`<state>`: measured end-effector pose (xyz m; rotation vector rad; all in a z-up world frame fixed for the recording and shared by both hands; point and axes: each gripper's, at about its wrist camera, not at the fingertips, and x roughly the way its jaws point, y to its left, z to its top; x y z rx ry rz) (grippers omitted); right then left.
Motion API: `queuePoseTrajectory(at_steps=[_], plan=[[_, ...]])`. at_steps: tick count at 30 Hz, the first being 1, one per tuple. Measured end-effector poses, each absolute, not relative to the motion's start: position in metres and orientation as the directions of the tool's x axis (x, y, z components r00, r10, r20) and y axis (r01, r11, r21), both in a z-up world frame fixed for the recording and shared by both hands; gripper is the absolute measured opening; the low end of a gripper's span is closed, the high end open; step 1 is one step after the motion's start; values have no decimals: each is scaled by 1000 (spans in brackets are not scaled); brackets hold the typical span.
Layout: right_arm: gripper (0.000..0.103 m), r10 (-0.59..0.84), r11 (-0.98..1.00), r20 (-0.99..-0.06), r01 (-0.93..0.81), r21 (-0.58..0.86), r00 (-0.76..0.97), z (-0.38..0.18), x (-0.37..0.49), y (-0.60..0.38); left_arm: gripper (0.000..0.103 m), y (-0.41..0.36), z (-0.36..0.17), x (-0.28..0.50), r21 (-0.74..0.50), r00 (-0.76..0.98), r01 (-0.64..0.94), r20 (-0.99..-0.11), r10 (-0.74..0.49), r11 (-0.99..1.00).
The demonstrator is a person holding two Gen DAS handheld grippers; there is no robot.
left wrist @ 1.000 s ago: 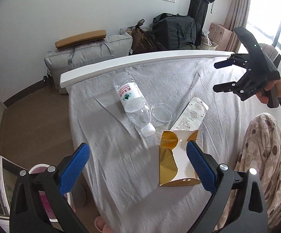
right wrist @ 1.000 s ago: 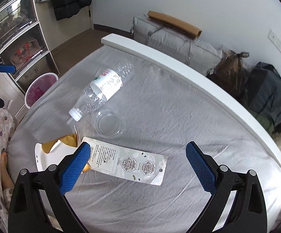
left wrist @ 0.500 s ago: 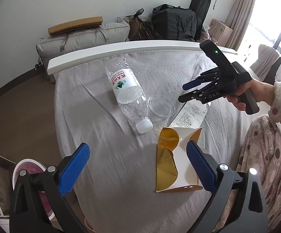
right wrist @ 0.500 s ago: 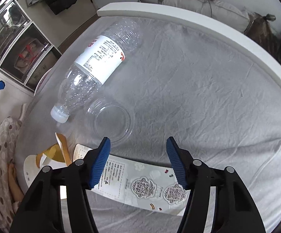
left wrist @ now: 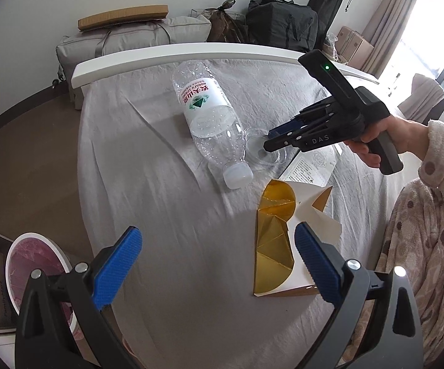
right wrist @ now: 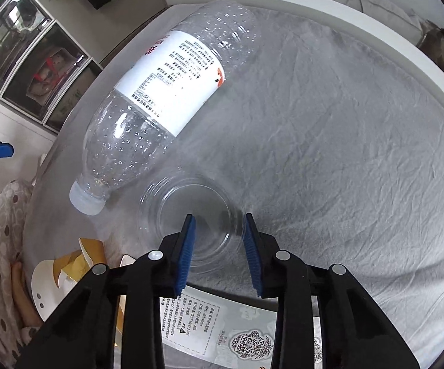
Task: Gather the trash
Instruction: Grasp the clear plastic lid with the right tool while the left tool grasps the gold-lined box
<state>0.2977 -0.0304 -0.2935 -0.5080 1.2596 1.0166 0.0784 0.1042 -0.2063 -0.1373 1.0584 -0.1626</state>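
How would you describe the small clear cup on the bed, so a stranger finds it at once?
On the grey bedsheet, find the large plastic bottle lying on its side. Beside its white cap sits the clear cup, between the tips of the right tongs. Unlike the bottle and the printed wrapper, it is round, label-free and fully transparent.

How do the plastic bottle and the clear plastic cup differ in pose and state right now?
The plastic bottle lies on its side, capped and labelled; the clear plastic cup sits mouth-up, open and unlabelled. The bottle is much longer than the shallow cup. The right gripper, partly closed, straddles the cup's near rim; nothing reaches for the bottle, and the left gripper is open, away from both. Both are transparent, empty-looking and side by side on the grey sheet.
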Motion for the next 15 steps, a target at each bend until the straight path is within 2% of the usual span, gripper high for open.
queuePoseTrajectory(at_steps=[4, 9, 15], plan=[[5, 365, 499, -930, -834, 235, -44, -289, 295, -27, 98, 101, -202, 76, -182, 484, 62, -855, -189, 981], [3, 375, 475, -926, -850, 230, -41, -273, 282, -33, 98, 89, -192, 73, -154, 491, 85, -853, -176, 984], [3, 400, 505, -915, -845, 177, 47, -242, 284, -56, 98, 71, -186, 70, -136, 483, 120, -857, -178, 983]])
